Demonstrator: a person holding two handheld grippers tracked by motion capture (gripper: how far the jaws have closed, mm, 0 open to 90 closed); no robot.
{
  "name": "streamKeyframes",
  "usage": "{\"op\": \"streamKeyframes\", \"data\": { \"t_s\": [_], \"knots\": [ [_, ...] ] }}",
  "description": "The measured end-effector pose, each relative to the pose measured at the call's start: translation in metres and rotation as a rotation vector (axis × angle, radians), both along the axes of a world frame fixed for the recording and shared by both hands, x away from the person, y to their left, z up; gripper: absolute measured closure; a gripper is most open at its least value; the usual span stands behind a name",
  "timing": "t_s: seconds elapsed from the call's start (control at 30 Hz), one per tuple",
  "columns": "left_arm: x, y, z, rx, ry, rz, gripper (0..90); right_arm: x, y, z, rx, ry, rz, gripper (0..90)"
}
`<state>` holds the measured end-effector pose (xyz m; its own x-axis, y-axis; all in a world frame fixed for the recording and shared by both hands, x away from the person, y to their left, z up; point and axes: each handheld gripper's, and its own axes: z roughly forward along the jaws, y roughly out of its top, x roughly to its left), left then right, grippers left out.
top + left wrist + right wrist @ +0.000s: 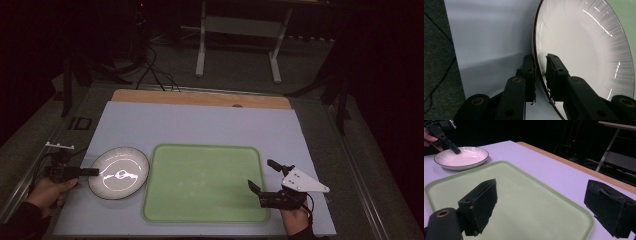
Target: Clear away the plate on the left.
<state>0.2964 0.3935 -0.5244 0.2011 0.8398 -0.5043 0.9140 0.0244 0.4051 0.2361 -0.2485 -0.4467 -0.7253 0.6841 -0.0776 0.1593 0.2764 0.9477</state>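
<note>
White plate (119,173): on the tabletop (200,125), just left of the green tray (202,182), rims near or touching. Left tongs (95,171): clenched on the plate's left rim, one jaw inside the rim, one outside. Right tongs (264,176): released, jaws spread wide with nothing between them, over the tray's right edge, well apart from the plate.

No legible text, labels, brands, nos. or signs found on any surface inspected
</note>
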Motion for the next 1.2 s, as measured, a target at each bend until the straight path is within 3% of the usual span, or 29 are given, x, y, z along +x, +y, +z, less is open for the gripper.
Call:
{"op": "streamKeyframes", "data": {
  "t_s": [0.23,0.6,0.9,1.07,1.2],
  "knots": [
    [0.003,0.003,0.0,-0.048,0.046,0.041,82.2,0.0,0.0,0.0,0.002,0.003,-0.003,11.1],
    [0.006,-0.001,0.002,-0.069,0.024,0.085,84.8,0.001,0.0,0.0,0.004,0.0,-0.009,11.1],
    [0.007,-0.004,0.014,-0.044,0.018,0.099,85.6,0.001,-0.001,0.0,0.011,-0.002,-0.013,11.1],
    [0.004,-0.002,0.017,-0.082,0.004,0.106,85.1,0.001,-0.001,-0.001,0.01,-0.002,-0.013,11.1],
    [0.003,-0.003,0.023,-0.081,0.001,0.102,84.5,0.001,-0.001,-0.001,0.013,0.0,-0.013,11.1]
  ]
}}
